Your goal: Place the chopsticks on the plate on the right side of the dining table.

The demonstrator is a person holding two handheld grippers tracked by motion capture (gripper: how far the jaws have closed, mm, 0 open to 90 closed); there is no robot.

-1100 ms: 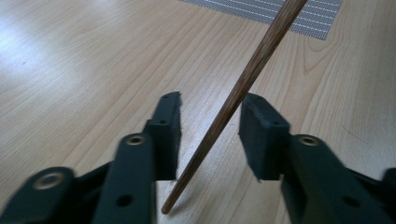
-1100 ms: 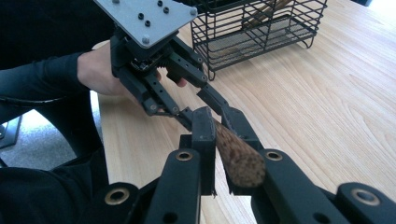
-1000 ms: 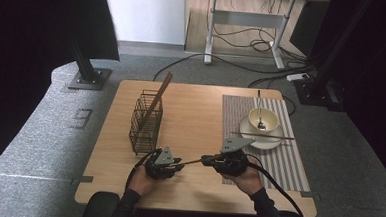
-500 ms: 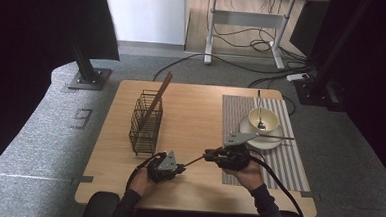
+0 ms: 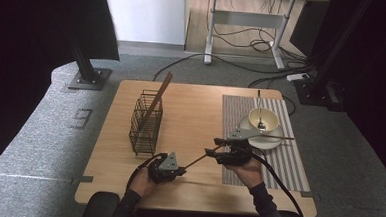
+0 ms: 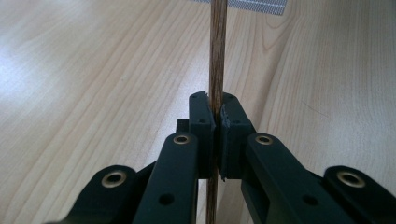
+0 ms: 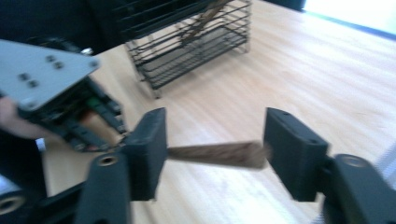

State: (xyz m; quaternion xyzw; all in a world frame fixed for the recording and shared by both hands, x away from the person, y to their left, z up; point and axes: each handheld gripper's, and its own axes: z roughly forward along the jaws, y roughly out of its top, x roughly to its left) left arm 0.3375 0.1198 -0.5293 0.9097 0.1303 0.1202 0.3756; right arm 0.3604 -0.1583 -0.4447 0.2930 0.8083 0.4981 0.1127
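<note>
high view: a thin wooden stick (image 5: 196, 162) spans the gap between the two hands near the front of the table (image 5: 195, 113), its long axis running from the left gripper (image 5: 180, 171) up and to the right toward the right gripper (image 5: 209, 152), slightly raised at that far end. the left gripper is clamped tight on the near end; in the left gripper view the stick (image 6: 217, 70) runs straight ahead between the pressed pads, over bare wood. the right gripper's jaws have just been opening, and in the right gripper view the stick (image 7: 219, 155) lies crosswise in the gap, its tip short of the right-hand pad. behind the left hand stands a black wire basket (image 5: 145, 122) with another stick (image 5: 159, 94) leaning in it. on the striped mat (image 5: 278, 158) at right sits a bowl (image 5: 263, 118) on a plate (image 5: 274, 141), holding a spoon (image 5: 261, 112).
</note>
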